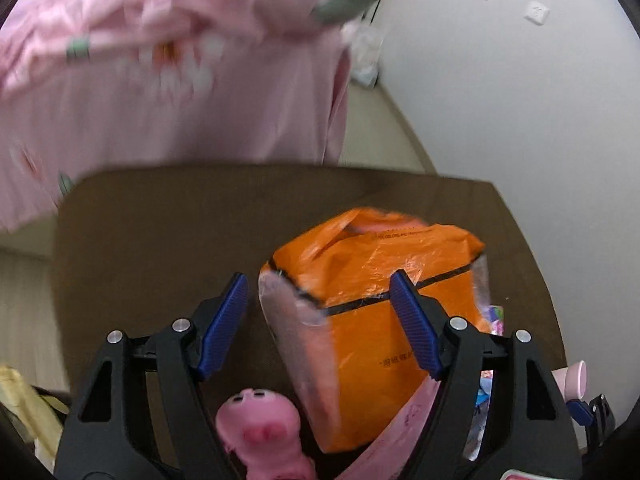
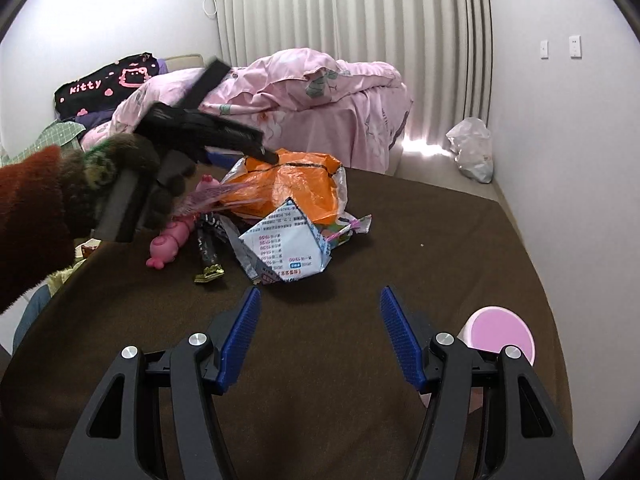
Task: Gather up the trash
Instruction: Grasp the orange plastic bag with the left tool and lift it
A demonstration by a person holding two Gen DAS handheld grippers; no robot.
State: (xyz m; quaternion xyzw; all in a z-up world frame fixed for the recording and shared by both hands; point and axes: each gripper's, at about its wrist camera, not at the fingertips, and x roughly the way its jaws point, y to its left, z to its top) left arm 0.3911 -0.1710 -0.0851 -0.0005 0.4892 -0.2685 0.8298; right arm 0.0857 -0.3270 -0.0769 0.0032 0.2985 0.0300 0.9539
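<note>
An orange plastic bag [image 1: 384,292] lies on the brown table [image 1: 160,240]; it also shows in the right wrist view [image 2: 288,184]. My left gripper [image 1: 320,316] is open, just above the bag's near side; in the right wrist view it [image 2: 240,148] hovers over the bag. A pink pig toy [image 1: 260,428] lies below its fingers. A crumpled white printed wrapper [image 2: 288,248], a pink mesh wrapper [image 2: 208,200] and a black doll figure [image 2: 208,248] lie beside the bag. My right gripper [image 2: 320,336] is open and empty, short of the wrapper.
A pink cup [image 2: 500,336] stands at my right gripper's right side; it also shows in the left wrist view [image 1: 572,378]. A bed with pink bedding [image 2: 320,92] stands behind the table. A white plastic bag [image 2: 472,152] sits on the floor by the wall.
</note>
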